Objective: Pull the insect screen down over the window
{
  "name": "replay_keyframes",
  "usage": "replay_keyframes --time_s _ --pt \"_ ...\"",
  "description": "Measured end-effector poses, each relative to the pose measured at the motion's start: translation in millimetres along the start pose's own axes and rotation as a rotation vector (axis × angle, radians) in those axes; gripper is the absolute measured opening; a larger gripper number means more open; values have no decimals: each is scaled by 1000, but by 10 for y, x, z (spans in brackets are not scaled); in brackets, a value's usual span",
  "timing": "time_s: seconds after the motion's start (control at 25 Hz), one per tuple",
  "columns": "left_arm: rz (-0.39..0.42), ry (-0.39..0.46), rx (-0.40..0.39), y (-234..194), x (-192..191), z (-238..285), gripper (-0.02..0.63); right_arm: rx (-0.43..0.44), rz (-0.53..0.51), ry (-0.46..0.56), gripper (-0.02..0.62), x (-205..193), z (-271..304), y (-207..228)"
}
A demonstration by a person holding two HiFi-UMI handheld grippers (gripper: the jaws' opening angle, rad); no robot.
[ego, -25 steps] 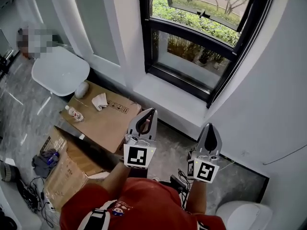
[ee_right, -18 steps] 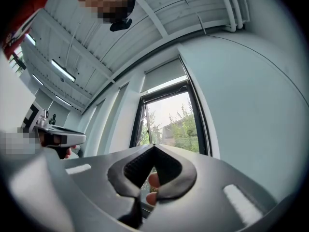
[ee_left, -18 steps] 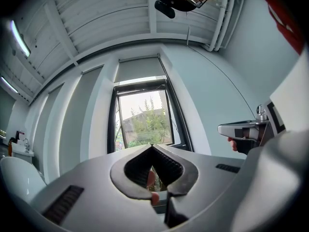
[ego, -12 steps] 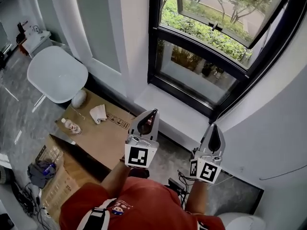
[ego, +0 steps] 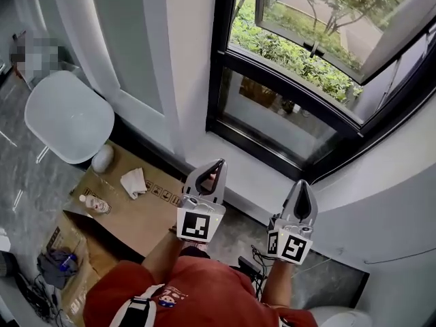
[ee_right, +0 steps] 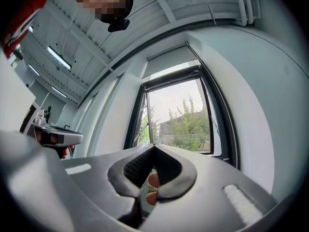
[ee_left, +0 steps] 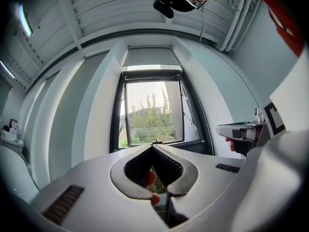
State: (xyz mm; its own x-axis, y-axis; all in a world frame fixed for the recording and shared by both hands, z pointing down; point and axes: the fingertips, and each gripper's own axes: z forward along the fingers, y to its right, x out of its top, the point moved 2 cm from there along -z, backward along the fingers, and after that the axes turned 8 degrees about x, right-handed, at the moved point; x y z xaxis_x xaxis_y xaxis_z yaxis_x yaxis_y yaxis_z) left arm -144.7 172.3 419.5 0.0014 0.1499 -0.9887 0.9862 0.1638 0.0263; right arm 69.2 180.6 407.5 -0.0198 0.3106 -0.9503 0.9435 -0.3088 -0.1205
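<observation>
The black-framed window (ego: 219,67) fills the upper right of the head view, its upper sash (ego: 320,29) swung outward over green bushes. Both grippers point at it from this side of the white sill (ego: 252,176). My left gripper (ego: 219,162) is shut with nothing in it, and so is my right gripper (ego: 302,182). The left gripper view looks over shut jaws (ee_left: 153,145) at the window (ee_left: 149,115) straight ahead, trees showing through it. A dark bar (ee_left: 152,73) runs along the top of the opening; I cannot tell whether it belongs to the screen. The right gripper view shows its shut gripper (ee_right: 154,145) below the window (ee_right: 183,120).
A cardboard box (ego: 146,213) lies on the floor at the left, with a bottle (ego: 94,203) and a crumpled tissue (ego: 133,181) on it. A white round seat (ego: 68,118) stands beyond it. Cables (ego: 248,268) lie by my feet. White walls flank the window.
Both grippers have moved together toward the window, which now looks larger and nearer. The box and white seat have slid left and down in view. The jaws stay shut.
</observation>
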Motion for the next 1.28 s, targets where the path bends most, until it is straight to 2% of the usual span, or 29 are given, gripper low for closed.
replay_keyframes --time_s 0.32,0.68,0.88,1.08,1.28 --pt "-18 7 -28 -173 -38 382 6 -25 -8 -2 9 -97 342 -8" --pt "3 6 -7 -167 -157 833 6 -22 69 12 9 -410 721 263" --pt "20 11 -3 -57 -129 1294 6 -7 128 41 9 -506 1138 583" --pt "21 16 3 127 -93 1797 6 5 86 52 9 -498 1463 935" --pt "18 8 -21 420 -122 2246 6 -38 42 48 9 -546 1616 1420"
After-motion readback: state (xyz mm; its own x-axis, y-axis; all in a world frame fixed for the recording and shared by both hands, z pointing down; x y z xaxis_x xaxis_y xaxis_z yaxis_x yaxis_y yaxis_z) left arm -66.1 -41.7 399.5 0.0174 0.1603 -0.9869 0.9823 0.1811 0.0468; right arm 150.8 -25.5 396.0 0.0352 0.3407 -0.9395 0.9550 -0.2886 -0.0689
